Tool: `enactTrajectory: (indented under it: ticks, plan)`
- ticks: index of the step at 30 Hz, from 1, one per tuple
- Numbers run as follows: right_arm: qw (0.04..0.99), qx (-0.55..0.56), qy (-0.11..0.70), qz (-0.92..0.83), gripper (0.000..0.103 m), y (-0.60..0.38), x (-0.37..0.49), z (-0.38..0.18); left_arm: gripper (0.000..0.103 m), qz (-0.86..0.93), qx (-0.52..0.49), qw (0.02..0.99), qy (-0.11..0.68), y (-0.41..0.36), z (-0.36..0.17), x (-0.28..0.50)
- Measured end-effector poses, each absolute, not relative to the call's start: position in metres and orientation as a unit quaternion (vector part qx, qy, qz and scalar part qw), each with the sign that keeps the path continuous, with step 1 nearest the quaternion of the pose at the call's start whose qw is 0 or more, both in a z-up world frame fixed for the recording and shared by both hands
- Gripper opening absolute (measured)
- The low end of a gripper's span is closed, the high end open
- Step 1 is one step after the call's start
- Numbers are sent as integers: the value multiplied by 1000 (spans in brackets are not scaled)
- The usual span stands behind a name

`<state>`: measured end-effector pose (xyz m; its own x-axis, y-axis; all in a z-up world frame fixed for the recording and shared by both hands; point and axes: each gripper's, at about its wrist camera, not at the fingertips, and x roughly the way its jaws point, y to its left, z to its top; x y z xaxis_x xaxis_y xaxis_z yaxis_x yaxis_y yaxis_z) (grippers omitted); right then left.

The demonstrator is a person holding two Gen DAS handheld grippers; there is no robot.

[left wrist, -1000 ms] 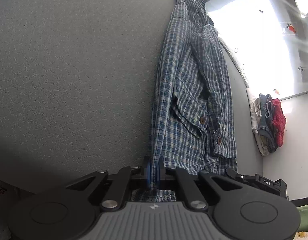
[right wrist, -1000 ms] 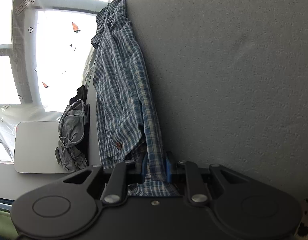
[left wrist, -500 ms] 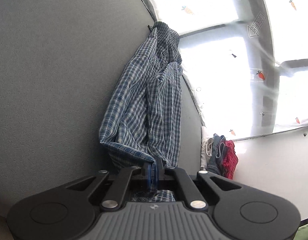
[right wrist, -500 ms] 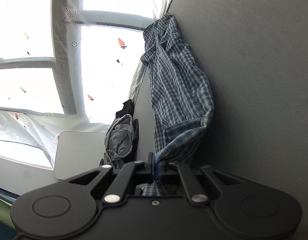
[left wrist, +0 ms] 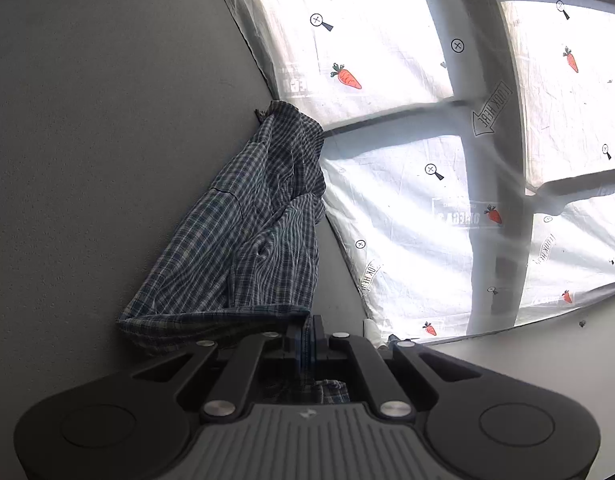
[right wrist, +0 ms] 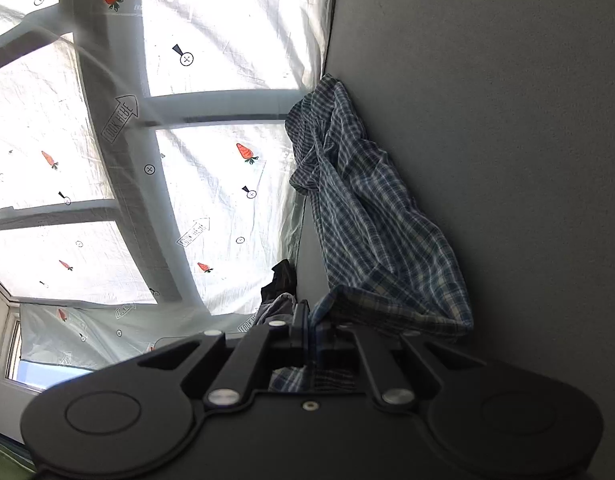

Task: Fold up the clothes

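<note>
Ahead of both grippers stretches the grey table top (left wrist: 87,152), and beyond its far edge hangs a white printed sheet (left wrist: 387,60) over a bright window, dotted with carrots and arrows. On the grey surface lies the plaid shirt (left wrist: 259,232), the garment being folded. Its far end, the collar, rests near the table's far edge, well ahead of both grippers, while its near hem is raised off the surface.

The left gripper (left wrist: 309,330) is clamped tight on one corner of that hem, checked cloth pinched between its pads and trailing back under its body. The right gripper (right wrist: 307,320) is likewise closed on the other hem corner, with cloth bunched behind its jaws.

A second ago the shirt lay flat and long in front of both grippers, buttons and cuffs showing. Since then both hands have lifted and carried the hem forward toward the collar, so the lower part now doubles over the upper and a fold line forms just ahead of the grippers. This looks like the lengthwise halving of the shirt, partly done; the hem has yet to reach the collar and be laid down.

No baskets or bins show. To the right gripper's left, near the table edge, sits a loose heap of other clothes (right wrist: 277,300), dark and grey.
</note>
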<state>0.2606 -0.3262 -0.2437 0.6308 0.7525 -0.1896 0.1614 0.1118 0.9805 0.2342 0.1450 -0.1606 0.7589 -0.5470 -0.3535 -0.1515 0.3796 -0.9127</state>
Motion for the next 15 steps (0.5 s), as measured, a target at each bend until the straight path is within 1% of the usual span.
enactTrajectory:
  ticks: [10, 12, 15]
  plan:
    - [639, 640, 375, 205, 4, -321, 326, -258, 3, -112, -537, 767, 333, 150, -168, 303]
    - [631, 648, 379, 196, 7, -320, 340, -266, 3, -107, -538, 764, 340, 151, -175, 322]
    - [621, 660, 386, 173, 9, -321, 362, -279, 3, -101, -536, 759, 356, 151, -189, 351]
